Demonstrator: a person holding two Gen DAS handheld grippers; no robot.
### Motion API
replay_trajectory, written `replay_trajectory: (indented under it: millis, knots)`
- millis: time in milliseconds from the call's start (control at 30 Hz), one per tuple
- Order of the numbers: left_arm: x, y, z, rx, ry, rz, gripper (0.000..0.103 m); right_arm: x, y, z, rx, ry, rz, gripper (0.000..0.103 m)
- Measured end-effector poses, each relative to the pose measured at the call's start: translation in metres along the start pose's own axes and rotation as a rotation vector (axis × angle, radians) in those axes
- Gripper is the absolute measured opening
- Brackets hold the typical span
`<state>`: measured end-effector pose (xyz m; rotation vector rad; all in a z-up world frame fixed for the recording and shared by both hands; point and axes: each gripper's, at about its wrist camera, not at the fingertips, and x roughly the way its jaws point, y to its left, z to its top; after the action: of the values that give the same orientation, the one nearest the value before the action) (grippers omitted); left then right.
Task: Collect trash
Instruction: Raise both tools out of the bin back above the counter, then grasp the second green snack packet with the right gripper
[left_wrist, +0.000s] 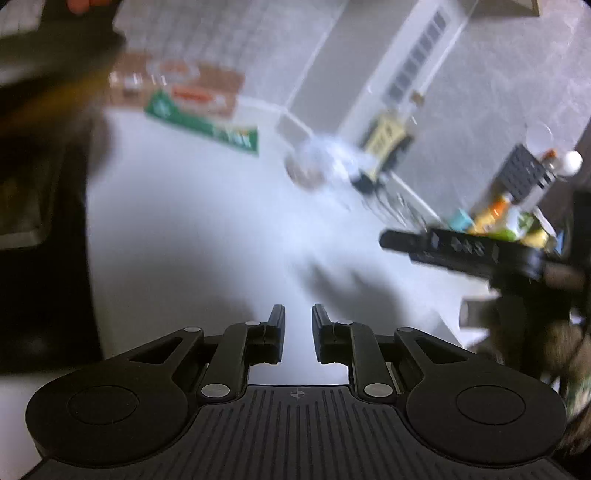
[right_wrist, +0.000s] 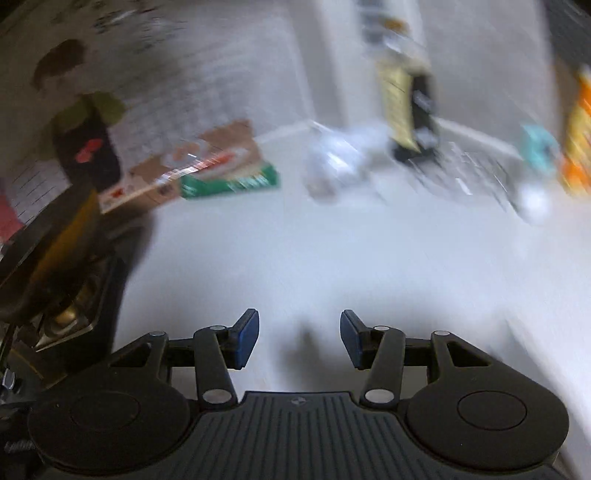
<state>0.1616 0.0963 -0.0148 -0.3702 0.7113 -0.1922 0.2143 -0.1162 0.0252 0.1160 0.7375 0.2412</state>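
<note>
Both views are blurred. On the white counter lies a crumpled clear plastic piece, also in the right wrist view. Behind it stands a black and yellow packet. My left gripper hangs above the counter, its jaws a narrow gap apart with nothing between them. My right gripper is open and empty over the bare counter. One of its black fingers reaches in from the right of the left wrist view.
A brown carton and a green box lie at the back left. Orange bottles and a teal item stand at the right. A dark, yellow-streaked shape and a sink drain are left. A person stands behind.
</note>
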Motion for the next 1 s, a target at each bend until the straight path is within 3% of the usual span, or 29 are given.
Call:
replay_trajectory:
  millis: [200, 433, 500, 667, 767, 833, 967, 1000]
  knots:
    - [0.017, 0.028, 0.027, -0.009, -0.001, 0.047, 0.018, 0.096, 0.043, 0.077, -0.206, -0.028, 0.047, 0.07]
    - [0.028, 0.059, 0.044, -0.068, -0.017, -0.043, 0.018, 0.23, 0.104, 0.13, -0.595, 0.033, 0.003, 0.07]
    - [0.028, 0.068, 0.047, -0.072, -0.027, -0.074, 0.018, 0.268, 0.115, 0.143, -0.649, 0.052, -0.028, 0.07]
    - [0.031, 0.09, 0.055, -0.113, -0.039, -0.111, 0.018, 0.342, 0.116, 0.18, -0.486, 0.177, -0.081, 0.07]
    - [0.034, 0.099, 0.06, -0.143, -0.037, -0.12, 0.018, 0.365, 0.112, 0.187, -0.412, 0.248, -0.092, 0.07]
    - [0.038, 0.104, 0.063, -0.161, -0.03, -0.119, 0.018, 0.366, 0.111, 0.187, -0.383, 0.282, -0.091, 0.063]
    - [0.046, 0.107, 0.063, -0.203, 0.004, -0.105, 0.018, 0.348, 0.104, 0.183, -0.328, 0.364, -0.071, 0.004]
    - [0.049, 0.107, 0.064, -0.202, 0.005, -0.096, 0.018, 0.34, 0.1, 0.179, -0.299, 0.387, -0.057, 0.002]
